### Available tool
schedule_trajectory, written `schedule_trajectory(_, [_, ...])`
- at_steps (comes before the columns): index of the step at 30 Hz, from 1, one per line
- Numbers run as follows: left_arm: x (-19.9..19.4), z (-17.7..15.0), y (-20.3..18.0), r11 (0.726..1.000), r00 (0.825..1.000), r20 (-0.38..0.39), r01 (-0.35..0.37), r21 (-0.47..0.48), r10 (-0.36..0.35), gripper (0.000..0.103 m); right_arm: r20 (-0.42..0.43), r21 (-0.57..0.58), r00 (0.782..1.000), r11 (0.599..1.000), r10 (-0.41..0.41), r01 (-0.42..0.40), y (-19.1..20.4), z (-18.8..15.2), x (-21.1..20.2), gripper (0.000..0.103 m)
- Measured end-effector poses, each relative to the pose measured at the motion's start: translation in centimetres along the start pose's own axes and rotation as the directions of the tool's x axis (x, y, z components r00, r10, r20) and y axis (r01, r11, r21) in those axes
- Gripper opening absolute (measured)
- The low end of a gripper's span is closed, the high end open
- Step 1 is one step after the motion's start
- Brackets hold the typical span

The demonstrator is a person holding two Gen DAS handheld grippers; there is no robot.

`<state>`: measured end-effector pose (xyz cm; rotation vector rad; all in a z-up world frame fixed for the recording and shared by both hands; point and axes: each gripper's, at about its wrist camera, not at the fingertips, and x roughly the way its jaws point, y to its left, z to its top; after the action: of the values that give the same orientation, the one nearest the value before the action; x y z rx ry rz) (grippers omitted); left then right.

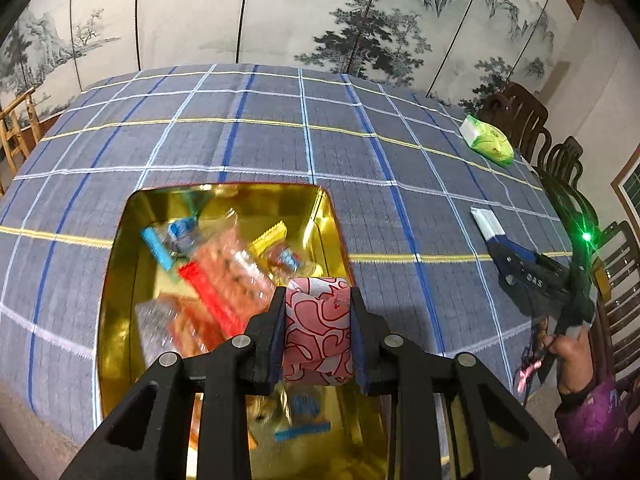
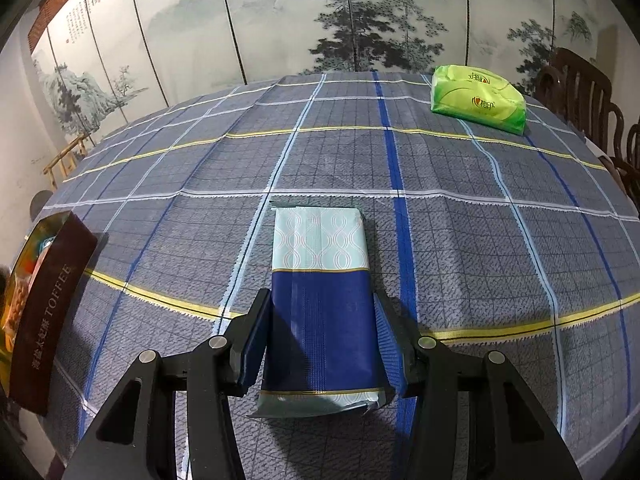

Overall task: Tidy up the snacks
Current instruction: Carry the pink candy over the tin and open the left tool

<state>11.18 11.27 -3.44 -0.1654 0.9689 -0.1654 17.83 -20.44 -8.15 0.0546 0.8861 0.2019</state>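
Holding a pink-patterned snack (image 1: pixel 318 328) clamped in our left tool (image 1: pixel 318 320) over the gold tin (image 1: pixel 120 264) — right tool (image 2: pixel 320 332) grips the blue packet (image 2: pixel 320 280), lower centre, on the worktop (image 2: pixel 480 240).

Gold metal tin (image 1: pixel 120 280), open, sits on blue plaid tablecloth (image 1: pixel 240 152), w/ mixed wrapped snacks (image 1: pixel 224 280) inside. Left gripper (image 1: pixel 318 304) above tin's near right corner, clamping pink-and-red patterned packet (image 1: pixel 316 328). Right of tin: blue-and-pale-blue flat packet (image 2: pixel 320 280) on cloth, between right gripper (image 2: pixel 320 312) fingers. Green tissue pack (image 2: pixel 478 98) far right, behind. Folding screen (image 2: pixel 280 20) beyond table.
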Motion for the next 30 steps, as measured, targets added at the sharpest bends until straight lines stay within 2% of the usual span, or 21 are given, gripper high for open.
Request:
schedule_trajectory(7, [2.5, 1.8, 0.4, 0.999, 0.999, 0.004, -0.042, -0.015, 0.042, 0.025, 0.000, 0.001, 1.000, 1.000, 0.001, -0.001, 0.0, 0.0, 0.0, 0.051])
schedule_trajectory(17, [4.5, 2.5, 0.8, 0.998, 0.998, -0.007, -0.055, -0.033, 0.055, 0.025, 0.000, 0.002, 1.000, 1.000, 0.002, -0.002, 0.0, 0.0, 0.0, 0.051])
schedule_trajectory(25, [5.5, 2.7, 0.6, 0.997, 0.998, -0.007, -0.070, -0.020, 0.070, 0.025, 0.000, 0.002, 1.000, 1.000, 0.002, -0.002, 0.0, 0.0, 0.0, 0.051])
schedule_trajectory(30, [5.3, 2.7, 0.1, 0.995, 0.995, 0.023, -0.096, 0.013, 0.096, 0.026, 0.000, 0.002, 1.000, 1.000, 0.002, -0.002, -0.1, 0.0, 0.0, 0.051])
